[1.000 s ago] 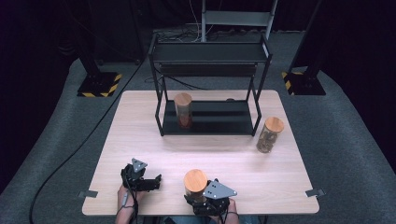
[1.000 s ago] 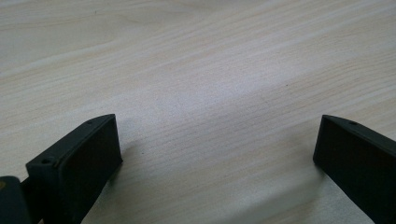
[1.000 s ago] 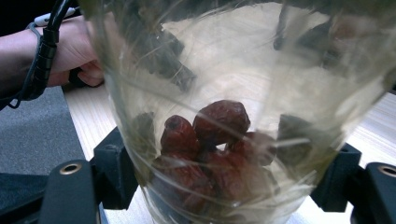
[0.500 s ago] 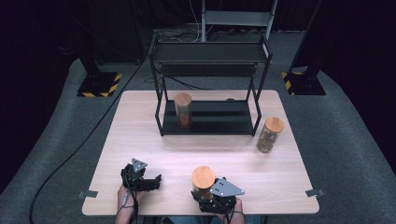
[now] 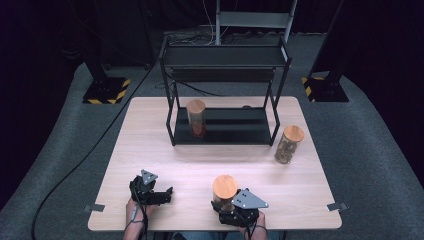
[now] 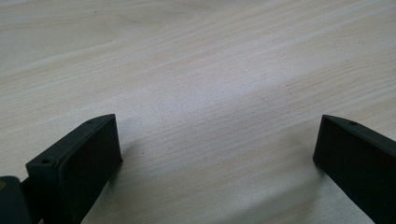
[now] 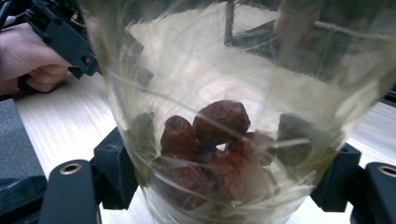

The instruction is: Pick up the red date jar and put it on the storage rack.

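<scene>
A glass jar (image 5: 224, 194) with a round wooden lid stands upright between the jaws of my right gripper (image 5: 225, 205) near the table's front edge. In the right gripper view the jar (image 7: 224, 93) is close up and holds dark red dried fruit (image 7: 210, 140) at its bottom. The right gripper (image 7: 229, 186) is shut on its lower wall, one jaw on each side. My left gripper (image 5: 164, 193) rests low at the front left, and in its own view the left gripper (image 6: 217, 140) stands open over bare wood, nothing between its jaws.
A black two-level rack (image 5: 235, 125) stands at the back of the wooden table (image 5: 190, 160), with a second lidded jar (image 5: 196, 117) on its lower shelf. A third jar (image 5: 288, 144) stands on the table just right of the rack.
My right gripper has carried the jar to the right along the front of the table. The left gripper has stayed where it was.
</scene>
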Demonstrator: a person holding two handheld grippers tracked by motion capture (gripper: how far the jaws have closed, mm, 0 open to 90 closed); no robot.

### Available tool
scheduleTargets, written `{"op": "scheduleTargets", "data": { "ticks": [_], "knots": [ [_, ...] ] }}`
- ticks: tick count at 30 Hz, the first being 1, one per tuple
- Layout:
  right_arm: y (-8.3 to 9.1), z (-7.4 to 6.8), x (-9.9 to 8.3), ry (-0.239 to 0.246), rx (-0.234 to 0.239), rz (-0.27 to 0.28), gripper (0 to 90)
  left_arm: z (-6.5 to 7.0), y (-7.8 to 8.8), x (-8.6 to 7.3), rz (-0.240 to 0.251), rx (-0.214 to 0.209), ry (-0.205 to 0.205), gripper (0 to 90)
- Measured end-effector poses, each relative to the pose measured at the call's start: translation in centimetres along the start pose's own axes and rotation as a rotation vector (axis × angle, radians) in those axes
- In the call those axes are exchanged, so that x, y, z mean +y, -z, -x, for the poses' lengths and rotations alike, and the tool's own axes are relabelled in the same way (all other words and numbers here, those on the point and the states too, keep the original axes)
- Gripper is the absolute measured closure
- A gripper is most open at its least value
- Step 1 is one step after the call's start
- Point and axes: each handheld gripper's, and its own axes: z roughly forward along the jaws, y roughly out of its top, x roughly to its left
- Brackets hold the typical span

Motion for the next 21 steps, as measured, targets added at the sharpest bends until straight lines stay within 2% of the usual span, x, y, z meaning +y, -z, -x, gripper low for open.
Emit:
{"op": "scheduleTargets", "data": {
  "ticks": [21],
  "knots": [
    [0.7, 1.4, 0.4, -0.003, -0.061, 0.003, 24.6, 0.0, 0.0, 0.0, 0.000, 0.000, -0.001, 0.2]
  ]
}}
